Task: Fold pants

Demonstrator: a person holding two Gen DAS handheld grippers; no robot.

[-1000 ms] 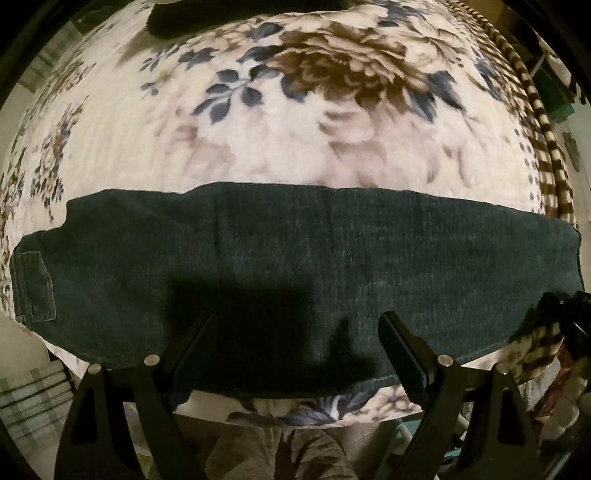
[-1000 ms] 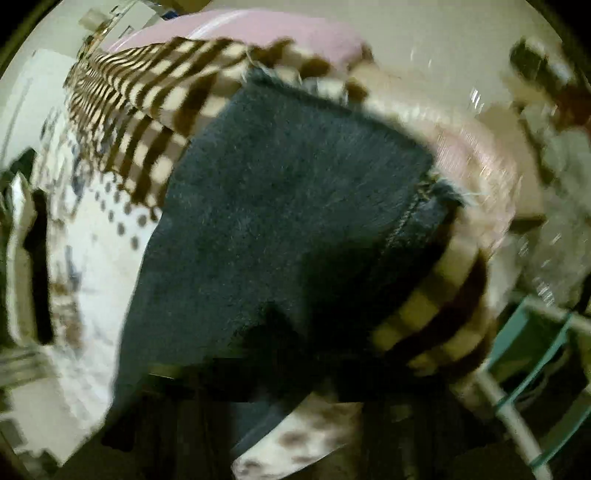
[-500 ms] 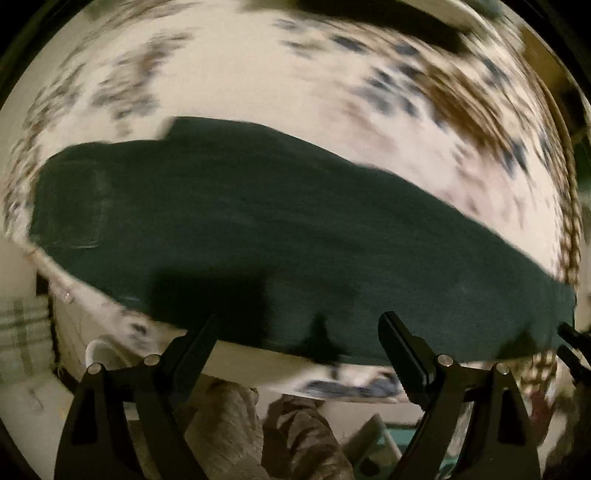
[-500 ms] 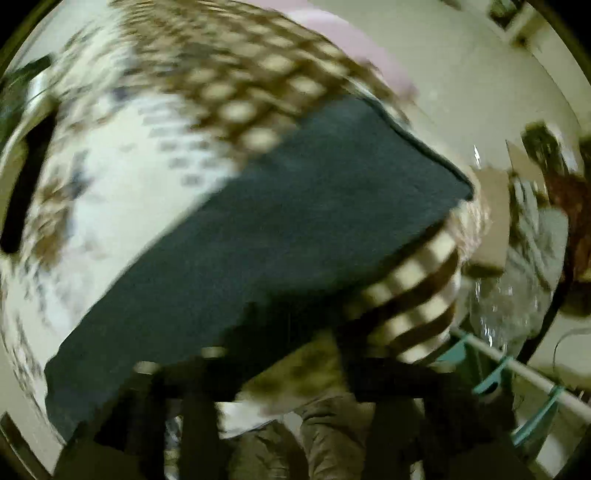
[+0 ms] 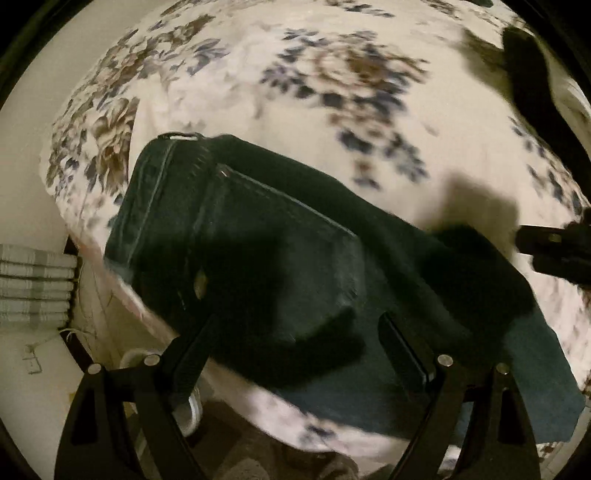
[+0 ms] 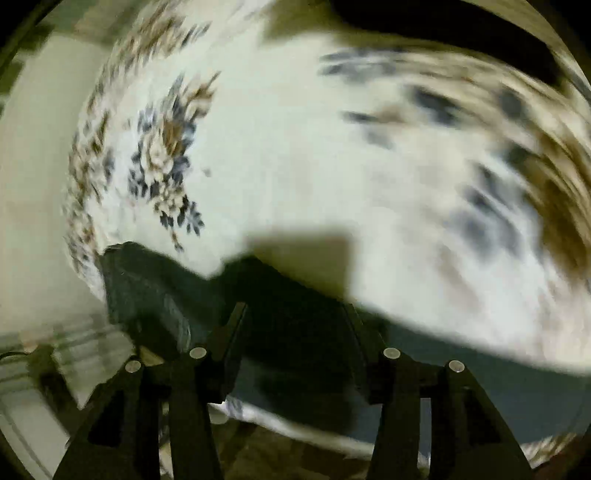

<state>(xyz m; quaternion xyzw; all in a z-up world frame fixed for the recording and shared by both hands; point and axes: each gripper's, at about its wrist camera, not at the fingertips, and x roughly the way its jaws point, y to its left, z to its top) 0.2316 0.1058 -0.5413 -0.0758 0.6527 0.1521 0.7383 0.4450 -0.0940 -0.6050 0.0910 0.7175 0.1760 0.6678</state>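
Note:
Dark green pants (image 5: pixel 258 240), folded lengthwise, lie across a floral blanket (image 5: pixel 332 129) near the bed's front edge. The waistband (image 5: pixel 166 177) and a back pocket (image 5: pixel 288 236) face up at the left end. My left gripper (image 5: pixel 295 325) points down over the seat area, open, with nothing between its fingers. My right gripper (image 6: pixel 295 317) hovers above the pants (image 6: pixel 155 288) with its jaws apart and no cloth pinched. It also shows at the right edge of the left wrist view as the right gripper (image 5: pixel 550 251). Both views are motion-blurred.
A dark garment (image 5: pixel 528 66) lies at the far side of the blanket (image 6: pixel 332 147), and the right wrist view shows the same garment (image 6: pixel 443 26). A stack of plaid cloth (image 5: pixel 33 280) sits beside the bed at the left. The bed edge and floor lie just below the grippers.
Both grippers have swept along the pants toward the waist end. The right gripper left the hem by the striped border, and its jaws now stand apart. The pants have not shifted.

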